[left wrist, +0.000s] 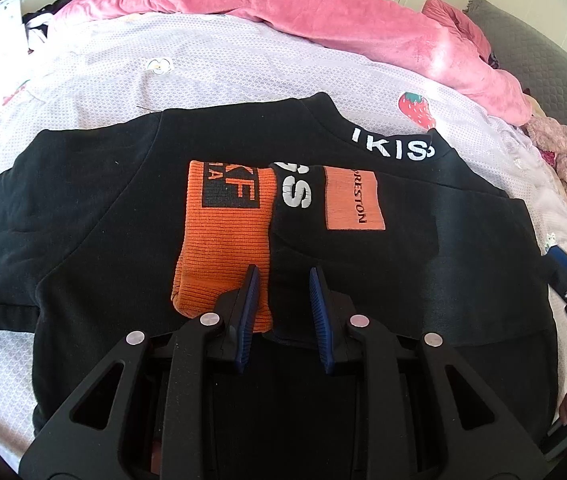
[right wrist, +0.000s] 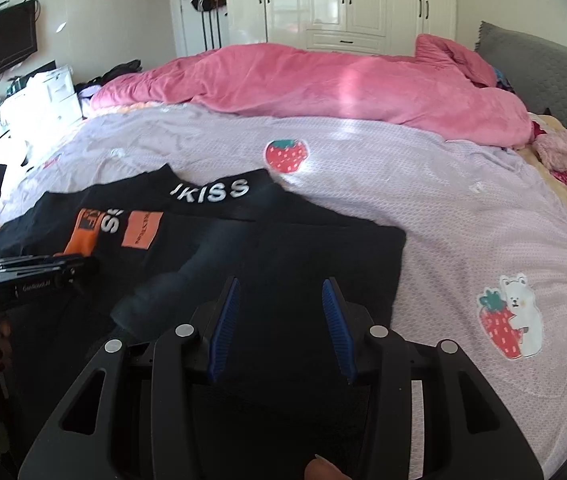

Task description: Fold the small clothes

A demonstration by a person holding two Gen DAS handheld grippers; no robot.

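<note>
Lavender bedsheet [right wrist: 463, 216], printed with strawberries, covers the bed, with a pink quilt [right wrist: 323, 84] heaped along its far side and white wardrobe doors [right wrist: 343, 0] behind that. On the sheet, nearer than the quilt, lies the black sweatshirt [left wrist: 95, 208], spread flat with its lettered collar turned toward the quilt and its orange cuff [left wrist: 223, 248] folded onto the chest beside an orange patch [left wrist: 353, 200]. The left gripper [left wrist: 285, 276] sits low over the sweatshirt's middle, its blue-padded fingers apart with nothing between them; the left pad's tip overlaps the near end of the orange cuff, though whether it touches the cloth I cannot tell. The right gripper [right wrist: 283, 288] hovers above the sweatshirt's side farthest from the cuff, its jaws likewise spread wide and empty, with dark fabric filling the gap below them and the garment's edge against the sheet just off its right finger.
</note>
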